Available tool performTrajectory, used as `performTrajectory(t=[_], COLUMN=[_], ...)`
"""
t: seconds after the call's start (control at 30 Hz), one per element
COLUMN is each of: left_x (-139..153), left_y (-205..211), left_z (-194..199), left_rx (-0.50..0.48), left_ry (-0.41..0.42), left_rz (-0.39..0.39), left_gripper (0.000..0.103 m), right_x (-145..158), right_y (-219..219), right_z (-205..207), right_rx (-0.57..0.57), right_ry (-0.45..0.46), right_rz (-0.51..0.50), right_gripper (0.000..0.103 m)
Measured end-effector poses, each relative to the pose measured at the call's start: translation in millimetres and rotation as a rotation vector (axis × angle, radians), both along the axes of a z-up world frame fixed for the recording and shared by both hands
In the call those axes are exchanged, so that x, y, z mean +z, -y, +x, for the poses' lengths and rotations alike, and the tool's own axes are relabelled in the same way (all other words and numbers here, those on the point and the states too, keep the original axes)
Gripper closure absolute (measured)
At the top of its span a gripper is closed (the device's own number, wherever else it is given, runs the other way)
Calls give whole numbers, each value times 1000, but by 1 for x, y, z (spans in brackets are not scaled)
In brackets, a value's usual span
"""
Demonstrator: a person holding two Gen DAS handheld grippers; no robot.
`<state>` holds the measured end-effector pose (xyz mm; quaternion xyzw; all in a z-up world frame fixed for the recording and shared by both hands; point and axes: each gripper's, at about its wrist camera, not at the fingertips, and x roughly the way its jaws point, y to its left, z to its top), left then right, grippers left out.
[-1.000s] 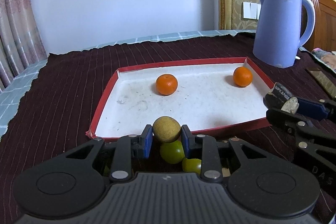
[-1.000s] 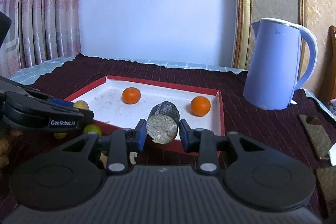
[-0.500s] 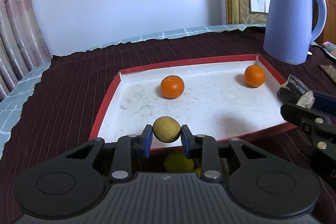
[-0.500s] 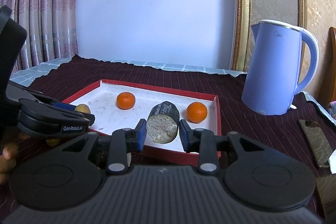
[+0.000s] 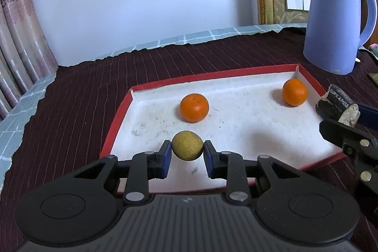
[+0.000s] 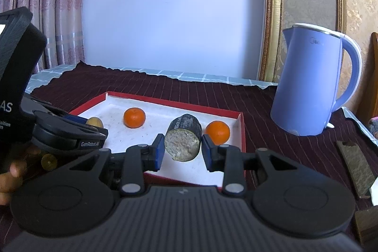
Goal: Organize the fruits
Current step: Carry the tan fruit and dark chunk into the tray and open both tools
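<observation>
Over tray [image 5: 113,131] | left hand-held gripper [image 5: 187,152] clamps brown fruit [image 5: 187,148]

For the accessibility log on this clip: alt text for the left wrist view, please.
The left claw grips a small round yellow-brown fruit above the near part of a red-rimmed white tray holding two oranges. At right, the right claw holds a dark cut cylinder; a blue kettle stands behind.

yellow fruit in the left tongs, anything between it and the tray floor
Nothing visible. The yellow fruit hangs over bare floor of the tray; the nearest orange sits farther back, apart from it.
</observation>
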<state>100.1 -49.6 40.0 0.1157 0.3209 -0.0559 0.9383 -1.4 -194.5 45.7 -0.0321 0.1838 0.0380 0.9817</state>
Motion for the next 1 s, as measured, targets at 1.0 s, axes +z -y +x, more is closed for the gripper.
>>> performTrajectory(t=[1.0], left_x=[-3], left_y=[22], left_z=[51], left_rx=[42], left_ry=[-20], left_rz=[43], left_gripper=[75], right_x=[10], right_y=[13], right_z=[54], right_rx=[-33], right_ry=[-17], right_rz=[1], right_gripper=[72])
